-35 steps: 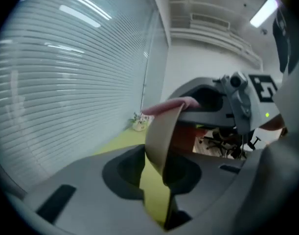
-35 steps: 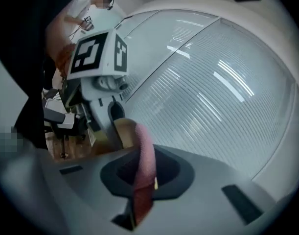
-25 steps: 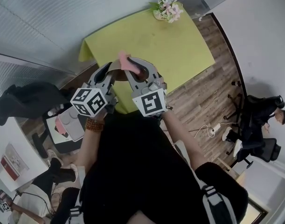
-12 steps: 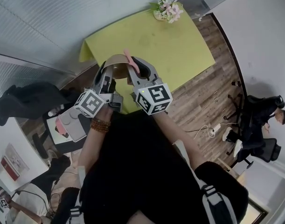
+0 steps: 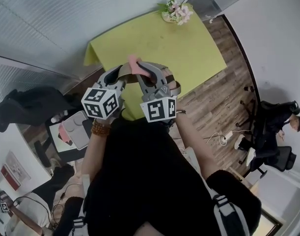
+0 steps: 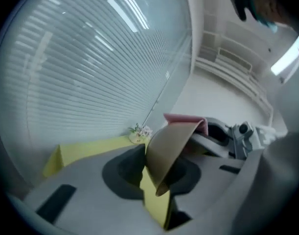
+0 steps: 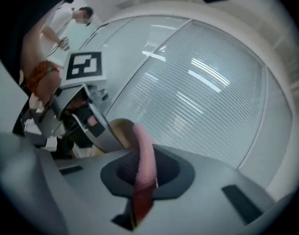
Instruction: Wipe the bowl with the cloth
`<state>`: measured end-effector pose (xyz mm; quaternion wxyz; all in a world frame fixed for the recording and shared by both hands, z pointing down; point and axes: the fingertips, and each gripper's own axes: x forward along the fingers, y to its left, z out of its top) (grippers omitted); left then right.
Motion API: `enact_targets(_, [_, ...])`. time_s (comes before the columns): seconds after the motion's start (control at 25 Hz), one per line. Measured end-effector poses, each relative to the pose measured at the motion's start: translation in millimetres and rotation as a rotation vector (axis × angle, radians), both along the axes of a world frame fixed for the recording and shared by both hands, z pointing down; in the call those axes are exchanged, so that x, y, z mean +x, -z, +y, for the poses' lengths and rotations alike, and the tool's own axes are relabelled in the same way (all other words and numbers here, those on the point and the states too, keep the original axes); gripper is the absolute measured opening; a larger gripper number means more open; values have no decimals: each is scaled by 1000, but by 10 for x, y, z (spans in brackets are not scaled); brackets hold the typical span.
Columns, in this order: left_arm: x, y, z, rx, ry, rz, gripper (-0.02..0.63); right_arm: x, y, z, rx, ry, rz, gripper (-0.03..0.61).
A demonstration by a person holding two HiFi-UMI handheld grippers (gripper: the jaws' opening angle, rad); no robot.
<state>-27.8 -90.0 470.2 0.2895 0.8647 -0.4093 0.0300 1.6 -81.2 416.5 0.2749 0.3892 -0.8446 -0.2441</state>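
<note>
A tan bowl (image 5: 124,73) hangs over the near edge of the table, tipped on its side. My left gripper (image 5: 120,75) is shut on the bowl's rim (image 6: 165,156); its jaws eased slightly wider a moment ago, with the rim still between them. A pink cloth (image 5: 134,64) lies against the bowl's upper rim. My right gripper (image 5: 140,72) is shut on the cloth (image 7: 142,163), having just closed further on it. In the right gripper view the bowl (image 7: 121,131) shows behind the cloth, with the left gripper (image 7: 90,124) beyond it.
The yellow-green table (image 5: 164,43) carries a flower pot (image 5: 176,11) at its far corner. A slatted glass wall runs along the left. A grey tray (image 5: 73,129) and a black bag (image 5: 27,107) lie at the left. A seated person (image 5: 275,127) is at the right on the wooden floor.
Both grippers have rolled, their marker cubes turning and shifting a little. The bowl has tilted with the left gripper, and the cloth has stayed at the bowl's rim.
</note>
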Motion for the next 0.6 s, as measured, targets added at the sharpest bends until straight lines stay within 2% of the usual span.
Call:
enact_targets(0.12, [-93,137,-32,-45,104,282,66,43,129,-77,-60,-51,-216,26])
enact_targets(0.24, [-208,154,-46,-108,208,552,70,75,106,-155,-215,-82,-481,22])
enact_targets(0.28, [-230,130,-36,-129,229,604,73,75,76,-165,-278,-89,-545,23])
enact_targets(0.32, [-229,101,-26,-142,228,618,76,74,43,-174,-326,-93,-574,25])
enact_targets(0.36, [-199,79,-18,-138,200,588,78,77,10,-187,-351,-94,-567,25])
enact_targets(0.44, [-90,51,-11,-96,84,428,87,107,-52,-215,-325,-85,-455,23])
enact_targets(0.52, [-43,-7,2,-39,-3,209,112,130,-98,-194,-237,-61,-272,21])
enact_targets(0.6, [-52,-133,27,18,-46,-41,122,84,-103,-112,-149,-17,-109,21])
